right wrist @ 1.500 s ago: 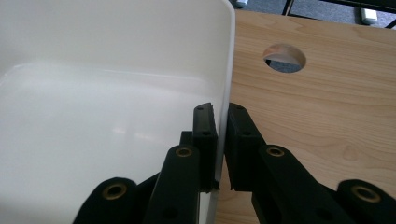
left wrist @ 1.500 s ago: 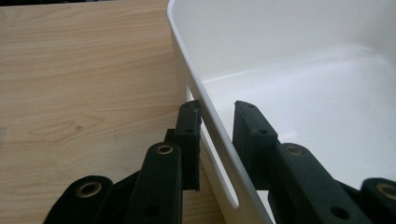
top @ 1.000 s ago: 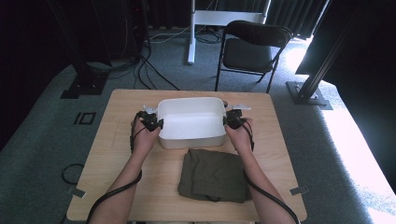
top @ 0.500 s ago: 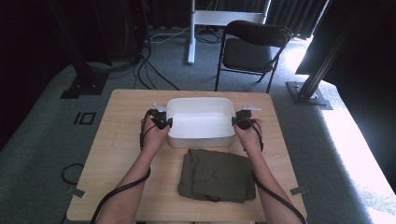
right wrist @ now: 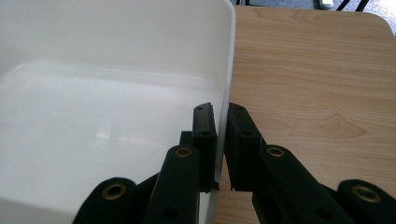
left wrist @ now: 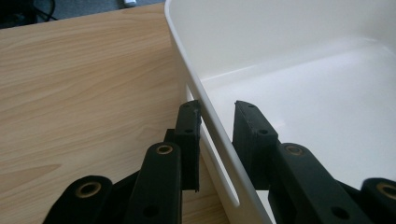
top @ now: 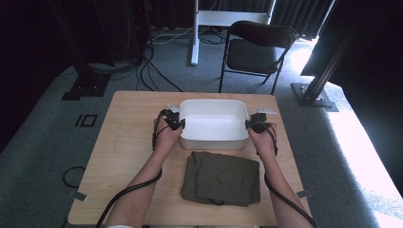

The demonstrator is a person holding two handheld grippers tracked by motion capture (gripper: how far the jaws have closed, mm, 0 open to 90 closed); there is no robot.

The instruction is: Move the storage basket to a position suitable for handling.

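Note:
A white plastic tub [top: 214, 141] stands on the wooden table [top: 123, 152], towards its far side. My left gripper [top: 179, 124] holds the tub's left rim and my right gripper [top: 249, 124] holds its right rim. In the left gripper view, my left gripper [left wrist: 217, 105] straddles the tub wall [left wrist: 280, 37]; the outer jaw presses the outside, next to a handle slot. In the right gripper view, my right gripper [right wrist: 220, 106] is clamped tight on the tub wall [right wrist: 116, 28]. The tub is empty inside.
A folded olive-green garment [top: 222, 177] lies on the table just in front of the tub, between the person's forearms. A black folding chair [top: 256, 45] stands on the carpet beyond the table. Bare wood lies to the tub's left and right.
Both grippers have carried the tub to the right along the table, and it now sits directly behind the garment.

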